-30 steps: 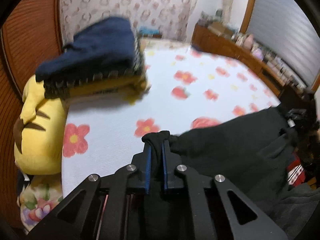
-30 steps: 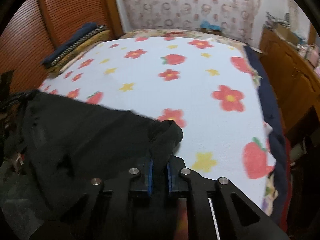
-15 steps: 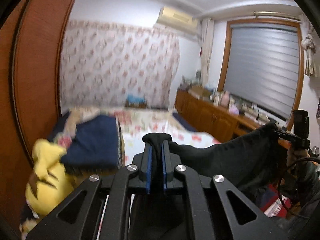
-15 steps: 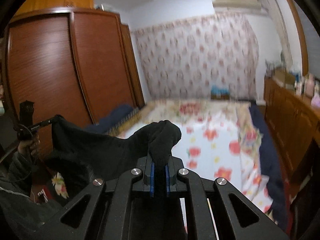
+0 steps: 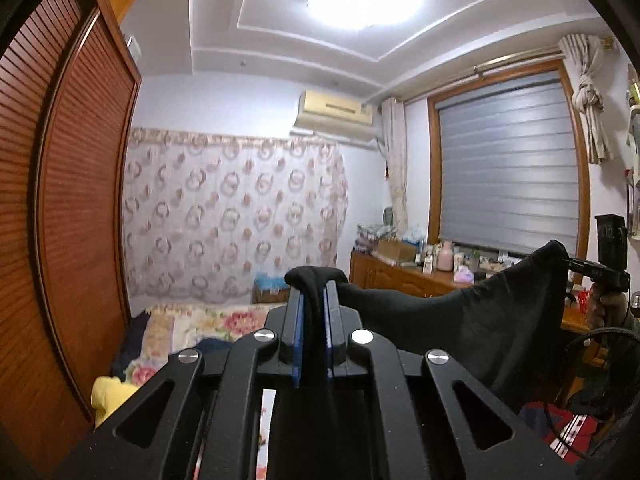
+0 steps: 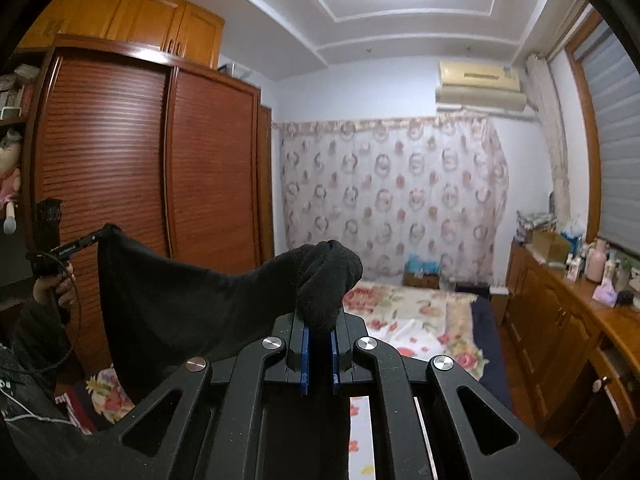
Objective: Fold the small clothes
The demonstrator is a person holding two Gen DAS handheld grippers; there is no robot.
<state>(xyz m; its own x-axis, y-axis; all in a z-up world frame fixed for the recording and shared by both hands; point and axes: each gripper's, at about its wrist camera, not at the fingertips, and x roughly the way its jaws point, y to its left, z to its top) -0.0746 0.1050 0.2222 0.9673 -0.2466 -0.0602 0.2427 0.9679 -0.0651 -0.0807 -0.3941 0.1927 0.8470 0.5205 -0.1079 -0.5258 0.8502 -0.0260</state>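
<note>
Change since a second ago: I have both grippers raised. The flowered bed sheet that filled both views has dropped to the bottom, and I now look across the room at wall and ceiling. The black garment (image 5: 480, 320) has come up off the bed with them and hangs in the air.
Left gripper (image 5: 313, 312): I have it clamped on one bunched corner of the black garment, and a knob of cloth pokes out above the blue pads (image 5: 298, 340).
Right gripper (image 6: 319, 344): pinched shut on the other corner, a thick wad of fabric bulging over the fingertips at 12 o'clock.
Garment: stretched as a sagging sheet between my two grippers, off the bed (image 6: 404, 316).
Left view only: the right gripper at 3 o'clock, with the hand (image 5: 606, 308) that holds it, the cloth running to it; the grey window blind (image 5: 508, 176) at 2 o'clock; something yellow (image 5: 110, 392) at 8 o'clock on the bed.
Right view only: the left gripper at 9 o'clock, gripped by the other hand (image 6: 54, 286); the louvred wardrobe (image 6: 160, 168) head-on, with upper cabinets (image 6: 132, 16) at 11 o'clock.
Both views: air conditioner (image 5: 336, 114), floral curtain (image 6: 392, 200), wooden dresser (image 6: 568, 312).
</note>
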